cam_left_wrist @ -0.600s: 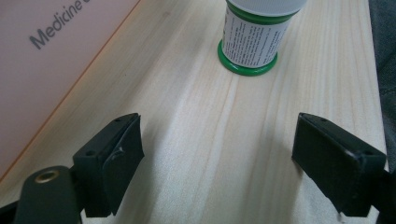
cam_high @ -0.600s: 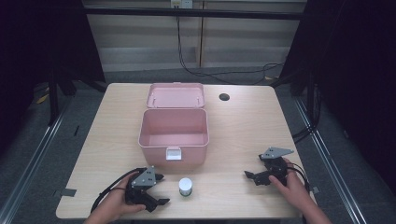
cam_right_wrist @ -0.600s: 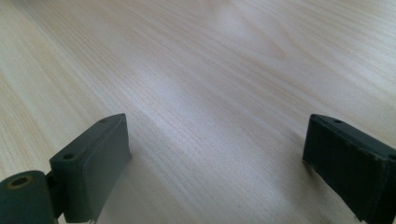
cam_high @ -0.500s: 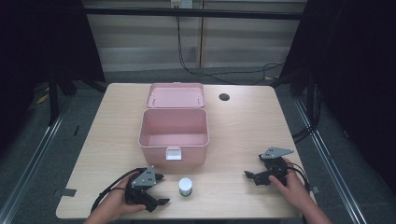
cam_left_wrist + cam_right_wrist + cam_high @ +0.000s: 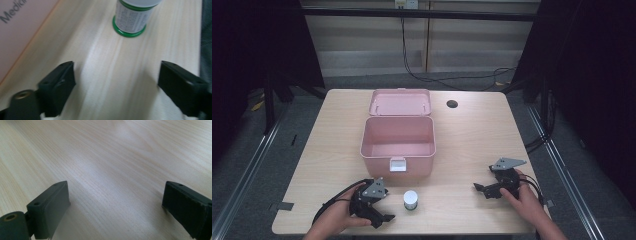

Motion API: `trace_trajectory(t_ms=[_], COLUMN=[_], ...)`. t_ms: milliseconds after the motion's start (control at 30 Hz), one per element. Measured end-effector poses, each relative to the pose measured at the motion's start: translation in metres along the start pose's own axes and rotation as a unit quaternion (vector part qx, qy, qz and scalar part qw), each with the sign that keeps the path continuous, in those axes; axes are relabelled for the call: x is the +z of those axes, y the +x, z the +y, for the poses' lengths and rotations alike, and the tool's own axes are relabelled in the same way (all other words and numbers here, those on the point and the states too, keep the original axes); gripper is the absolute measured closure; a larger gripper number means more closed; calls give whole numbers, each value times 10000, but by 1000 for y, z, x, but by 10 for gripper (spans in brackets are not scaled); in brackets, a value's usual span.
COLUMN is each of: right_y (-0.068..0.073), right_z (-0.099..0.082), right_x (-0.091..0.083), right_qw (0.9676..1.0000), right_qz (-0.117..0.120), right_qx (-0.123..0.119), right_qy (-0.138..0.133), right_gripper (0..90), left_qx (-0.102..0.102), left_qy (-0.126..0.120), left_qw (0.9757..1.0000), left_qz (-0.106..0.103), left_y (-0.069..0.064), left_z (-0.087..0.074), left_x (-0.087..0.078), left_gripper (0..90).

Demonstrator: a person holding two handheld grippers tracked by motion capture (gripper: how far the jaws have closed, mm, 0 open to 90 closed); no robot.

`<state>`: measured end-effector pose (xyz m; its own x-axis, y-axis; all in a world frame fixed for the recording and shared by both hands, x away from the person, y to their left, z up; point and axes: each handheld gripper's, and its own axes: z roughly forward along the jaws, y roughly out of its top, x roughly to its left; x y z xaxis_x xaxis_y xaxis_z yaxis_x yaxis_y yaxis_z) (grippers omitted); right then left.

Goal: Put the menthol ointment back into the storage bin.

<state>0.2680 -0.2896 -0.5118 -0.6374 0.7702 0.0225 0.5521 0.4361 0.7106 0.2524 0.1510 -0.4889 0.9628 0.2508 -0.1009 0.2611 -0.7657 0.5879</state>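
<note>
A small white bottle with a green base ring (image 5: 410,200) (image 5: 133,17) stands upright on the wooden table (image 5: 472,135), just in front of an open pink box (image 5: 397,141). My left gripper (image 5: 385,210) (image 5: 116,82) lies low on the table to the bottle's left, open, its jaws pointing at the bottle with a gap of table between. My right gripper (image 5: 478,189) (image 5: 115,207) rests near the table's right front, open, with bare wood between its jaws.
The pink box's lid (image 5: 400,102) is hinged back and the inside looks empty; a white latch (image 5: 397,164) faces the front. Its side wall (image 5: 17,30) carries printed lettering. A round cable hole (image 5: 452,104) sits at the back right. Dark floor surrounds the table.
The left gripper has shifted slightly nearer the bottle. The right gripper and the box have not moved.
</note>
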Motion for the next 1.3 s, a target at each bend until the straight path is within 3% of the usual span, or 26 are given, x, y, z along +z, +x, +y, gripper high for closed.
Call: trace_trajectory(t_ms=[33, 133, 300, 367, 433, 467, 533, 633, 733, 800, 867, 967, 1300], right_y=[0, 0, 0, 0, 0, 0, 0, 0, 0, 0, 0, 0, 0], right_z=[0, 0, 0, 0, 0, 0, 0, 0, 0, 0, 0, 0, 0], right_x=[0, 0, 0, 0, 0, 0, 0, 0, 0, 0, 0, 0, 0], right_qw=[10000, 10000, 10000, 10000, 10000, 10000, 10000, 10000, 10000, 10000, 10000, 10000, 10000], right_qz=[1, 0, 1, 1, 0, 0, 0, 0, -1, 0, 0, 0, 0], right_qx=[2, 1, 0, 0, 0, -1, -1, 0, 1, 0, 1, 0, 0], right_qy=[0, 0, 0, 0, 1, 1, 0, 1, 1, 1, 1, 0, 1], right_gripper=[68, 68, 68, 68, 68, 68, 68, 68, 68, 68, 68, 68, 68], left_qx=[-34, -200, -173, -96, -160, -138, -115, -256, -148, -212, -94, -150, -129], left_qy=[265, 519, 869, 1128, 1196, 1363, 1462, 1561, 1674, 1695, 1738, 1840, 1934], left_qw=[9996, 9984, 9960, 9935, 9926, 9905, 9891, 9873, 9856, 9852, 9845, 9826, 9806], left_qz=[-3, -75, -143, -126, -127, -102, -119, -137, -159, -163, -194, -227, -288], left_y=[-4, -5, -6, -7, -7, -7, -6, -6, -5, -6, -5, -4, -6], left_z=[7, 17, 31, 41, 44, 51, 57, 64, 70, 74, 77, 81, 100], left_x=[-1, 2, 4, 6, 7, 8, 9, 9, 10, 11, 12, 15, 19], left_gripper=[172, 176, 219, 221, 233, 236, 250, 258, 266, 268, 272, 280, 308])
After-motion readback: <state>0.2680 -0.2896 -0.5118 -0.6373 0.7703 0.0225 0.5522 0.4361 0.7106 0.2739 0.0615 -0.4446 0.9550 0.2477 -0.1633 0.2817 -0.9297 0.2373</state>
